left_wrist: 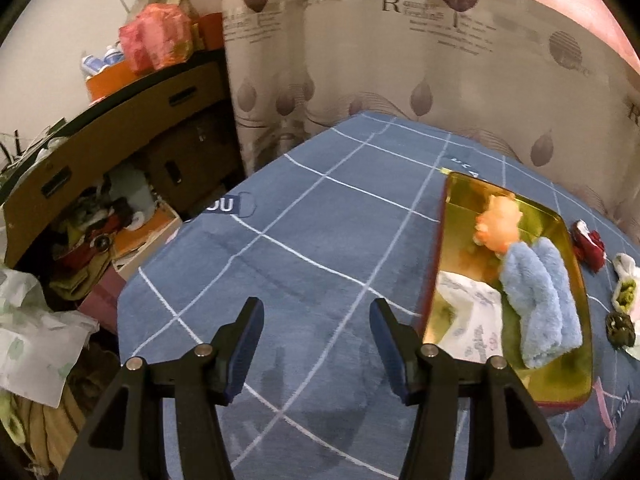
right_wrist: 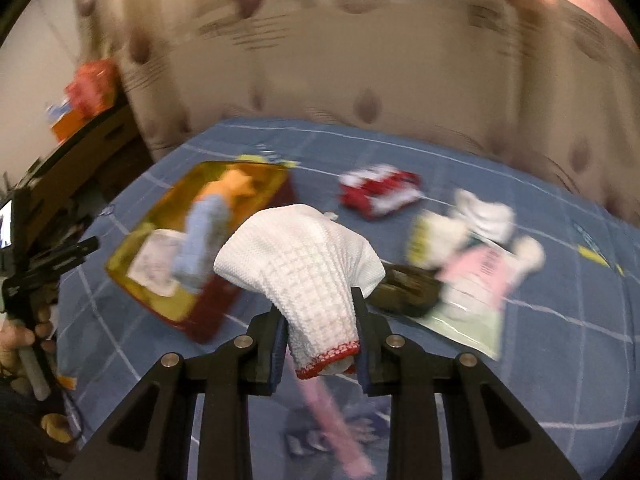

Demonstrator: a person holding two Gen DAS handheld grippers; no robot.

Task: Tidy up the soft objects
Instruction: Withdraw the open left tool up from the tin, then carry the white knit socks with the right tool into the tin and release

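Note:
My right gripper (right_wrist: 318,320) is shut on a white waffle-knit cloth with a red hem (right_wrist: 308,264), held up above the blue checked bedspread (right_wrist: 440,380). Left of it lies a gold tin tray (right_wrist: 128,256) with a red outer wall; it holds a blue fluffy towel (right_wrist: 200,240), an orange plush toy (right_wrist: 238,186) and a white printed cloth (right_wrist: 156,264). My left gripper (left_wrist: 316,312) is open over bare bedspread (left_wrist: 304,240), with the same tray (left_wrist: 580,320), towel (left_wrist: 540,300) and plush (left_wrist: 500,220) to its right.
On the bedspread right of the tray lie a red-and-white cloth (right_wrist: 380,190), white socks (right_wrist: 484,212), a dark bundle (right_wrist: 408,288) and a pink and green packet (right_wrist: 476,292). A curtain (left_wrist: 400,60) hangs behind. Cluttered boxes and a shelf (left_wrist: 100,200) stand off the left edge.

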